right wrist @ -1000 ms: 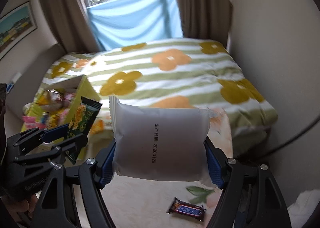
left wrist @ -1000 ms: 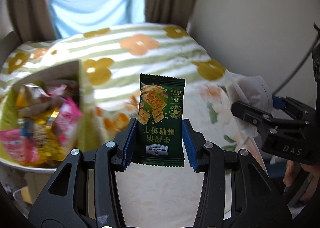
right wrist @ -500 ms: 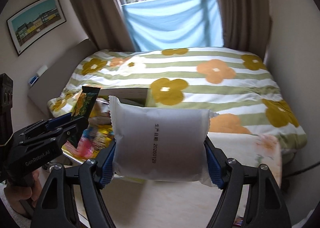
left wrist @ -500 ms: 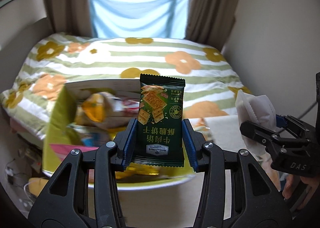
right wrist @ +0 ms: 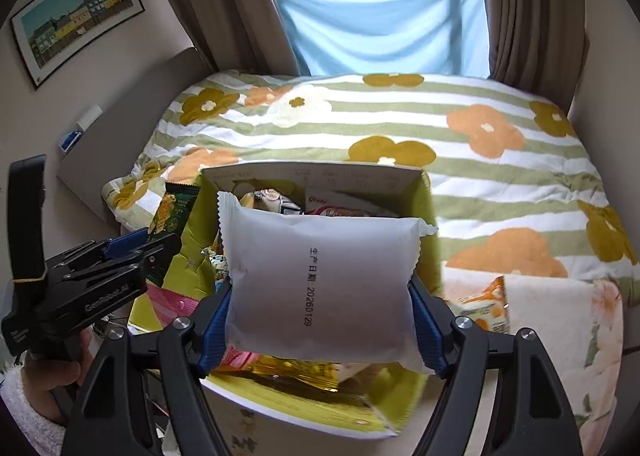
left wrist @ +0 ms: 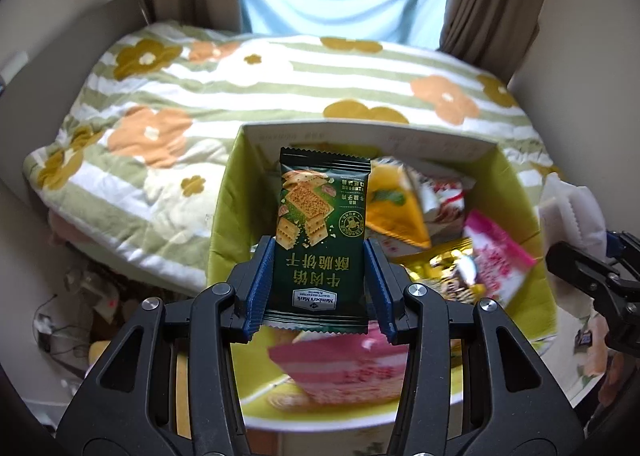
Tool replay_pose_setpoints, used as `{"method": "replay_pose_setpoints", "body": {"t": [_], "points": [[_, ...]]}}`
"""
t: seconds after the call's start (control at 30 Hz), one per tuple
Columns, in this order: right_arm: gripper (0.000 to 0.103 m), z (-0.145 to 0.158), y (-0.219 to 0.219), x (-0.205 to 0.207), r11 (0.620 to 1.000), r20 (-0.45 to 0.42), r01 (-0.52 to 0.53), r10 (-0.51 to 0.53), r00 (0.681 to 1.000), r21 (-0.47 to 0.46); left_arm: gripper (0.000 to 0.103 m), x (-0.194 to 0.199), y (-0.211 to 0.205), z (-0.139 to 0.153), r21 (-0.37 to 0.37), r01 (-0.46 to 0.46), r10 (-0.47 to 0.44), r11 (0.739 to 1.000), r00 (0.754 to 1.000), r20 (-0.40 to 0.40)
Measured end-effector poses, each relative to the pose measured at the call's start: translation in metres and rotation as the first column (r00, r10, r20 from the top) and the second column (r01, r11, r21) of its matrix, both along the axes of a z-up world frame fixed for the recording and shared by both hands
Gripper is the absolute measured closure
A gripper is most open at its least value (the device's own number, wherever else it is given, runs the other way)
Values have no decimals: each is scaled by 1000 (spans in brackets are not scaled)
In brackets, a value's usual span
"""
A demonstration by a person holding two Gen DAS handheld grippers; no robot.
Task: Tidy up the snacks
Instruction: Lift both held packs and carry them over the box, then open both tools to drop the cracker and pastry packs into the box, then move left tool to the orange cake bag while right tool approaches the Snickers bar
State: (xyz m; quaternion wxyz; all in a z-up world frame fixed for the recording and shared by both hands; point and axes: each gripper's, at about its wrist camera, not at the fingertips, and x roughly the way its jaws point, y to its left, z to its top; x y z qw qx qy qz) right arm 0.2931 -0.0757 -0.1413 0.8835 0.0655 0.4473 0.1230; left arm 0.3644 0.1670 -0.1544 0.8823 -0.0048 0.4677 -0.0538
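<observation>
My left gripper (left wrist: 319,288) is shut on a dark green cracker packet (left wrist: 322,232) and holds it upright above the open yellow-green snack box (left wrist: 224,200). My right gripper (right wrist: 320,320) is shut on a white pillow snack packet (right wrist: 320,280) with a printed date, over the same box (right wrist: 430,224). The box holds several snack packets, pink, yellow and gold. The left gripper also shows in the right wrist view (right wrist: 132,244), at the box's left side with the green packet (right wrist: 170,212). The right gripper shows at the right edge of the left wrist view (left wrist: 600,268) with the white packet (left wrist: 576,212).
The box stands at the edge of a bed with a green-striped flowered blanket (right wrist: 400,124). A cream flowered cloth (right wrist: 560,316) lies to the right with an orange packet (right wrist: 484,308) on it. Cables and clutter (left wrist: 80,304) lie on the floor at left. Curtains and window are behind.
Both grippers have swung left and come over the snack box, which now sits under the held packets. Both stay shut on their packets.
</observation>
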Motion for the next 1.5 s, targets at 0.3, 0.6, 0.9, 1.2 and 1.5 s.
{"method": "replay_pose_setpoints", "body": {"t": [0.3, 0.6, 0.9, 1.2, 1.5], "points": [[31, -20, 3, 8, 999, -73, 46, -48, 996, -26, 0, 4, 5, -16, -59, 17, -20, 998, 999, -47], [29, -26, 2, 6, 999, -104, 32, -36, 994, -33, 0, -17, 8, -6, -51, -18, 15, 999, 999, -46], [6, -13, 10, 11, 999, -24, -15, 14, 1000, -39, 0, -32, -5, 1, -14, -14, 14, 1000, 1000, -26], [6, -17, 5, -7, 996, -26, -33, 31, 999, -79, 0, -45, -14, 2, -6, 1, -1, 1000, 1000, -23], [6, -6, -3, -28, 999, -22, 4, -5, 1000, -39, 0, -58, -22, 15, -20, 39, -39, 999, 999, 3]]}}
